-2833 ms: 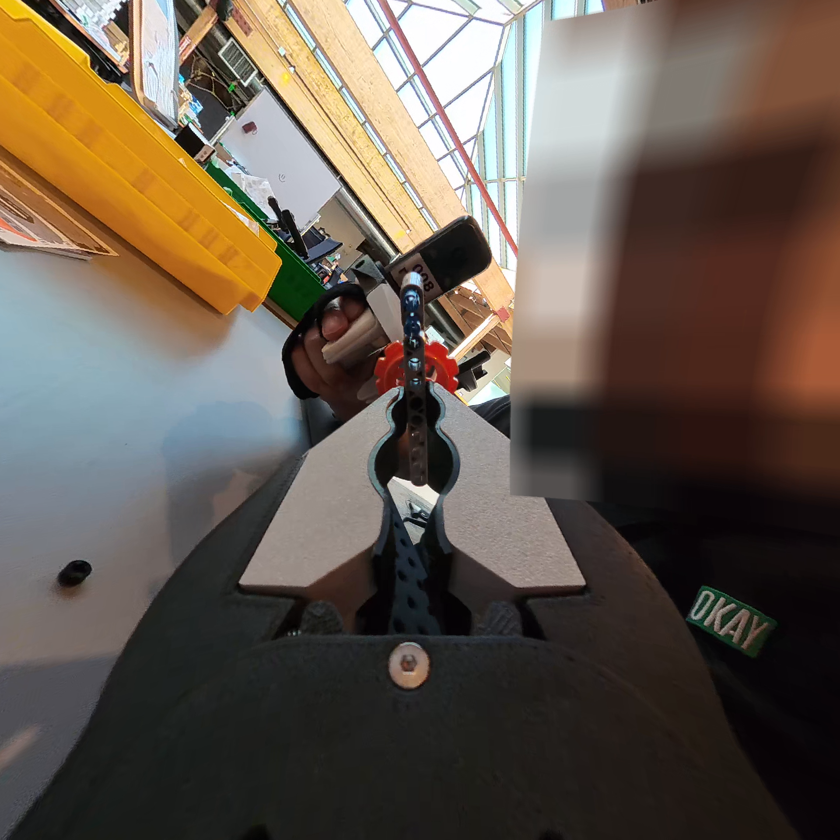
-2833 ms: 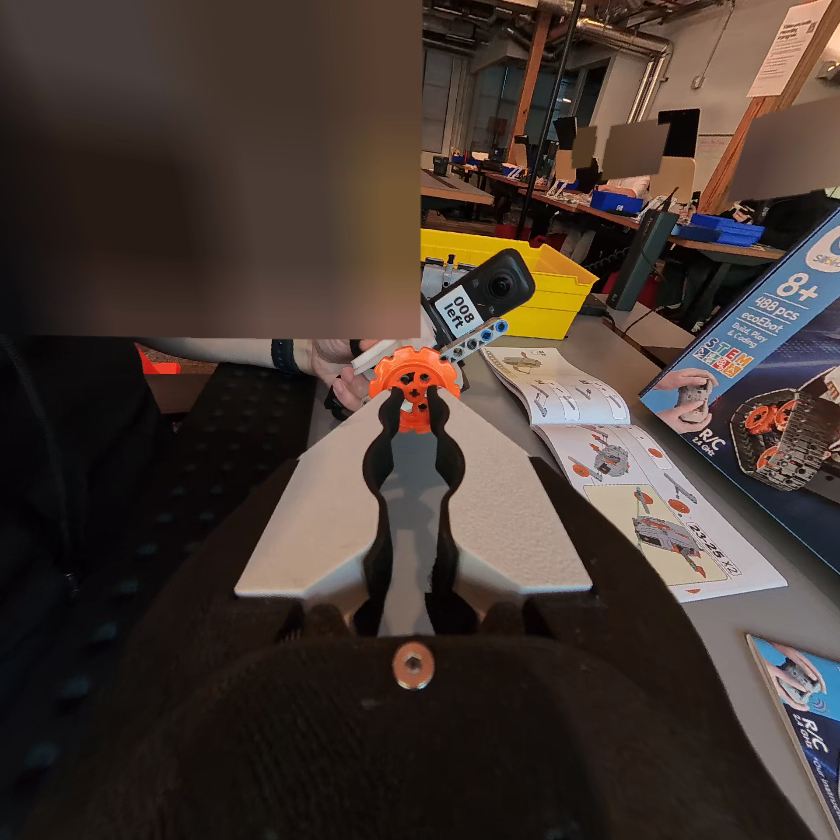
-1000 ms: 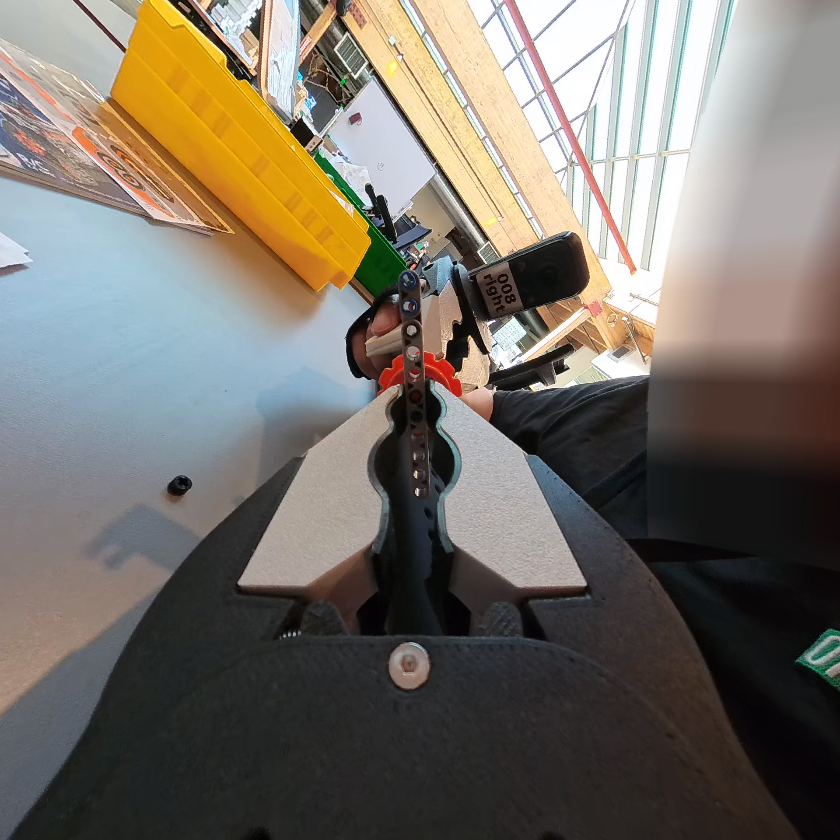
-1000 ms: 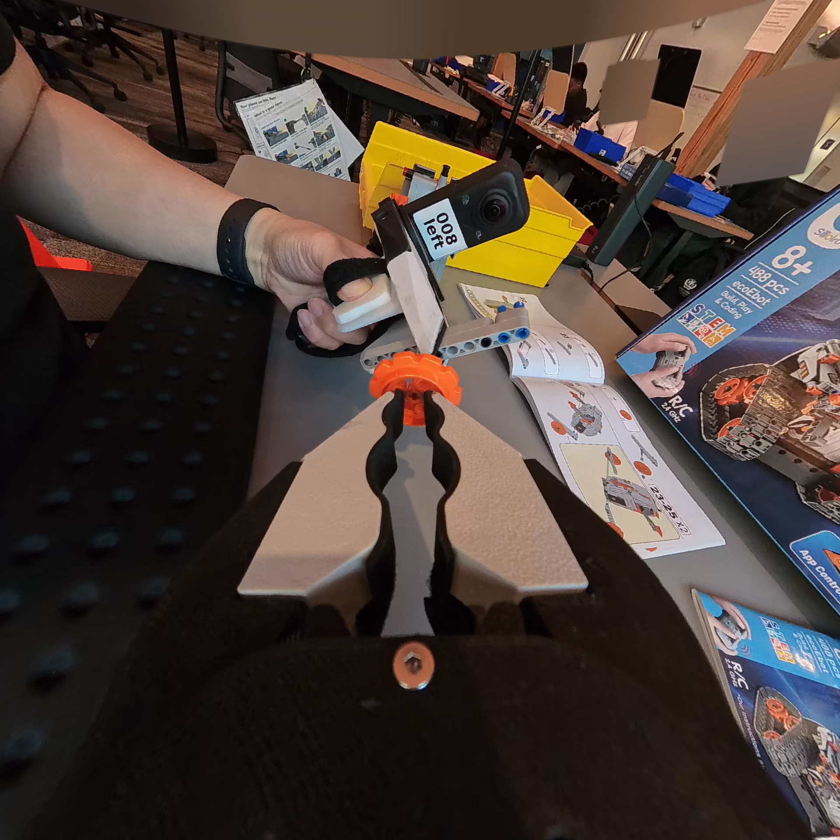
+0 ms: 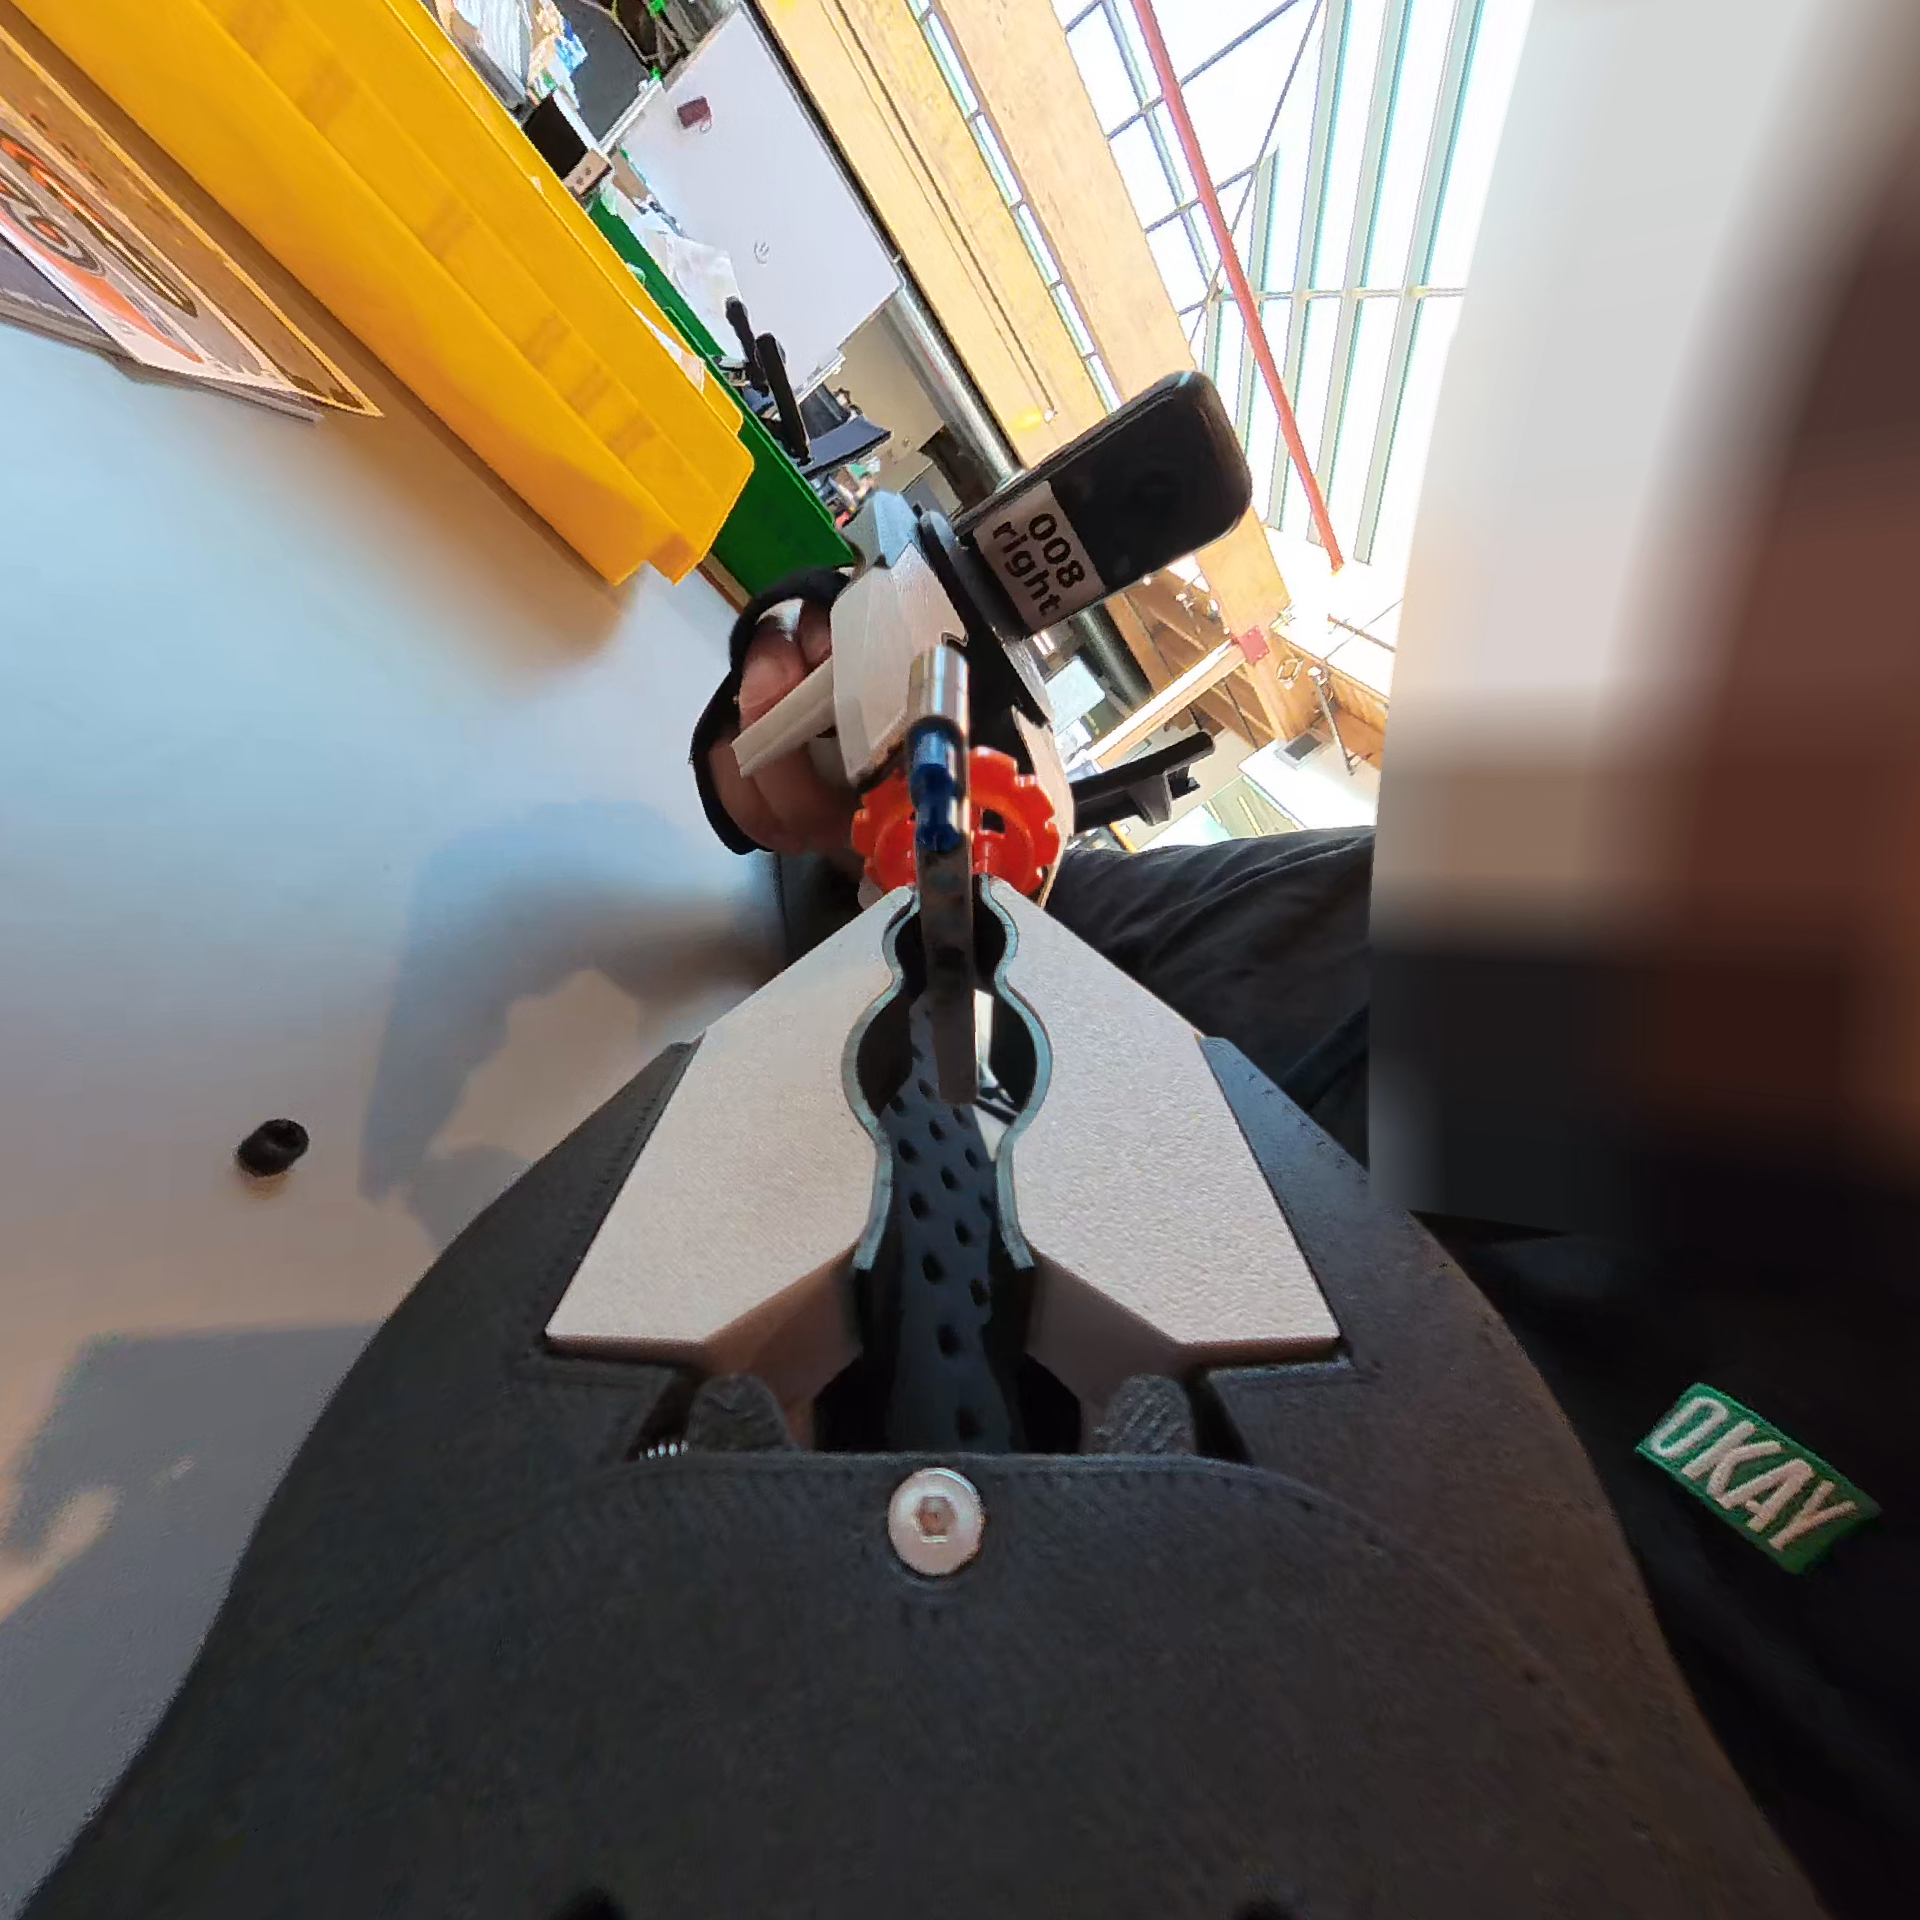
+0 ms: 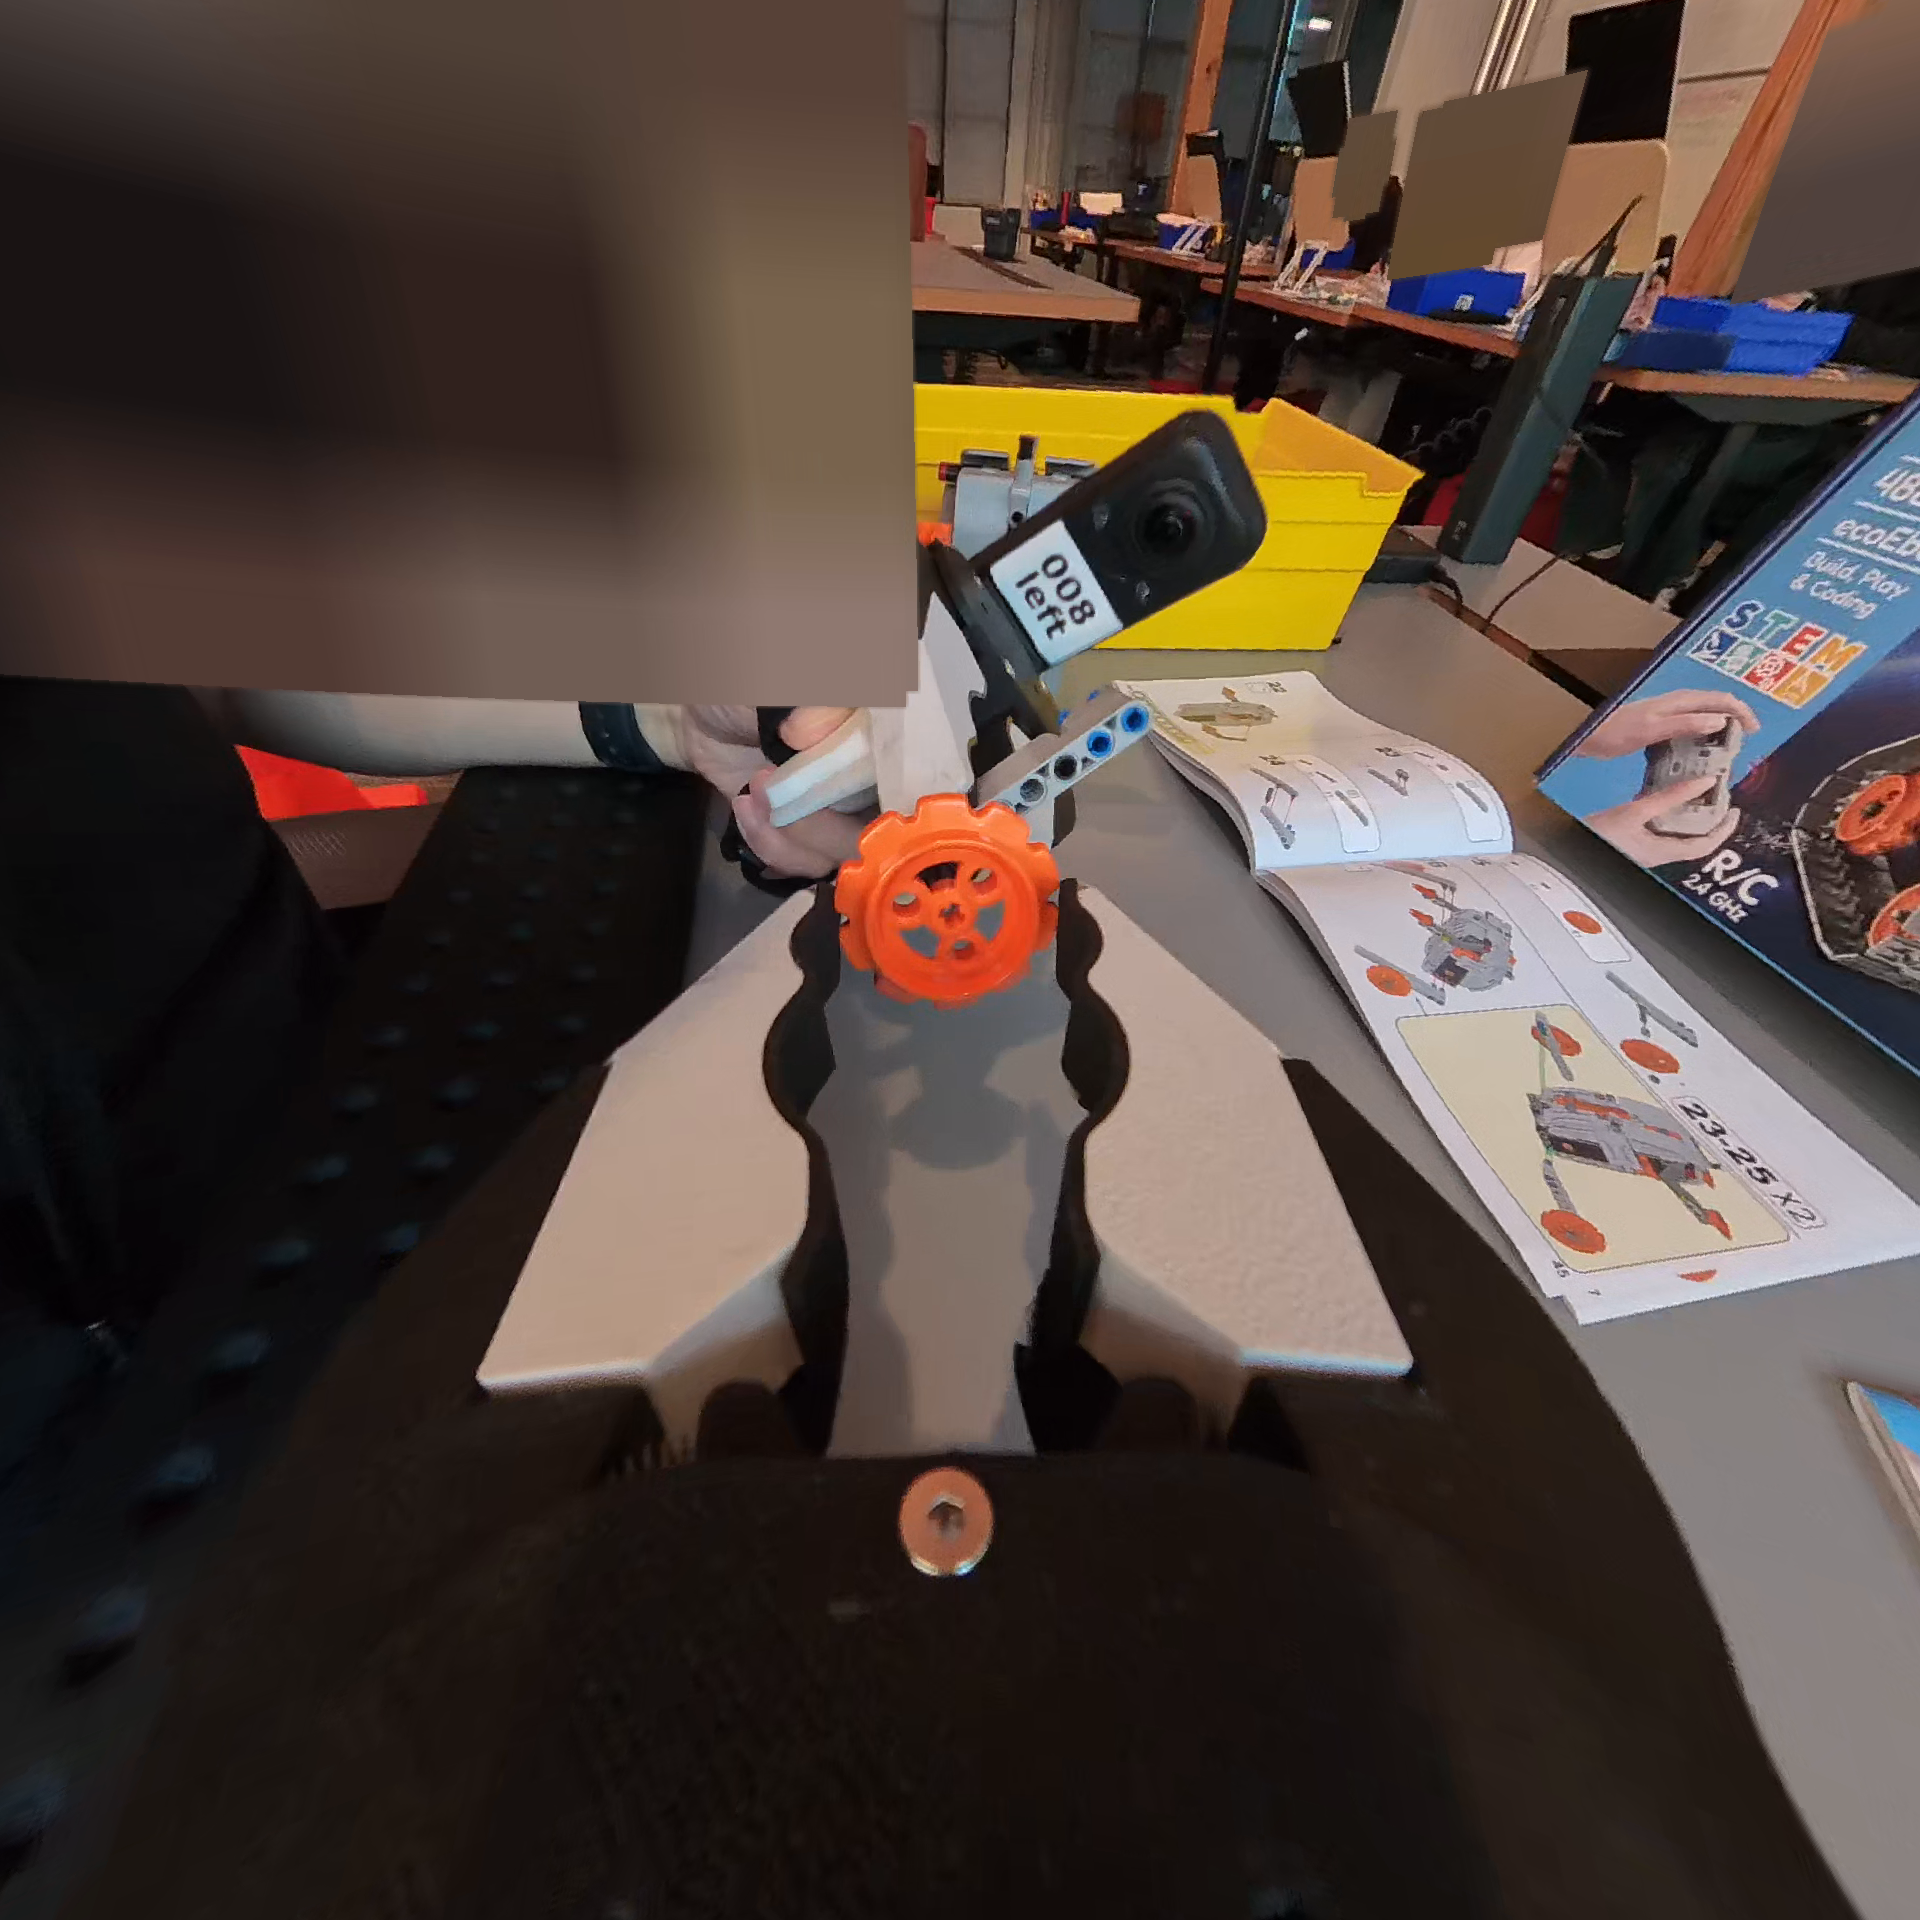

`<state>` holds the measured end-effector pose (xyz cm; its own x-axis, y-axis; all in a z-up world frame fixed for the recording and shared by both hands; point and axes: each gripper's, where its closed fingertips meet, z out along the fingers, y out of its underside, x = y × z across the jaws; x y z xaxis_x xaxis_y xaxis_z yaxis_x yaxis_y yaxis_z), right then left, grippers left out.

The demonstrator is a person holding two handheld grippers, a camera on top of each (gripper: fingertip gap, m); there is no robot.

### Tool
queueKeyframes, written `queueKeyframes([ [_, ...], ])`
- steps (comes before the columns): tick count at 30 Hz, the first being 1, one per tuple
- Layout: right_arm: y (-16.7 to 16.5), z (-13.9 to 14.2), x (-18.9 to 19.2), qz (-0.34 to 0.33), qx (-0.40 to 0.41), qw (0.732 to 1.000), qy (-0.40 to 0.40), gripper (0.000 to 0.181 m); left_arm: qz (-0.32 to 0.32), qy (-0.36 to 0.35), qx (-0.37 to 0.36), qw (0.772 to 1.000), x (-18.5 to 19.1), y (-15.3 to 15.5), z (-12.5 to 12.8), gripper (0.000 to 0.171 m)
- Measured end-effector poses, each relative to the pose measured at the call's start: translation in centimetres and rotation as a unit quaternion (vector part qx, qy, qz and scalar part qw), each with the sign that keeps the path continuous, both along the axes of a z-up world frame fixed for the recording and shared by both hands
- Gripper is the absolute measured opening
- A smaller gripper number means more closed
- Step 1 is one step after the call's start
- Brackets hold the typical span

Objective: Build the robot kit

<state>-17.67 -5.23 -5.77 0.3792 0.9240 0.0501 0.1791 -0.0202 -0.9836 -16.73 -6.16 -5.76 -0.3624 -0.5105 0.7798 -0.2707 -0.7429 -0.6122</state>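
Now your left gripper (image 5: 943, 914) is clenching a grey beam (image 5: 948, 935) edge-on above the worktop (image 5: 260, 727), while your right gripper (image 6: 948, 935) is pinching an orange wheel (image 6: 945, 899) against that beam's side.

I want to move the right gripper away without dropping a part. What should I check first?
1. Left gripper shut on the grey beam: ok.
2. Orange wheel sits against the near end of the beam: ok. Whether it is fixed on: cannot tell.
3. Right gripper grip: the jaws stand apart with the wheel between the tips. Contact with the rim: cannot tell.
4. Blue pins sit in the beam's far end: ok.
5. Open booklet lies flat on the table, apart from both grippers: ok.
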Motion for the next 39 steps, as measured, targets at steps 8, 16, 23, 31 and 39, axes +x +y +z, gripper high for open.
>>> queueKeyframes([
  [8, 0.5, 1.1, 1.0, -0.017, 0.007, 0.999, 0.028, 0.041, 0.021, -0.014, -0.009, 1.000, -0.1, 0.8, 0.5, 0.008],
  [16, 0.8, 0.3, 0.9, -0.027, 0.031, 0.999, 0.001, 0.041, 0.033, -0.006, -0.023, 0.999, -0.1, 1.3, 0.2, 0.006],
  [23, 0.6, -1.2, 0.7, -0.025, 0.031, 0.998, -0.043, 0.040, 0.020, 0.021, -0.033, 0.999, -0.2, 1.0, -1.0, 0.006],
  [31, 0.8, -2.6, 0.7, -0.033, 0.023, 0.996, -0.080, 0.040, 0.024, 0.048, -0.033, 0.998, -0.2, 1.1, -2.2, 0.006],
  [39, 1.0, -2.3, 0.8, -0.023, -0.009, 0.998, -0.063, 0.042, 0.018, 0.041, -0.032, 0.998, -0.3, 1.3, -1.8, 0.006],
])
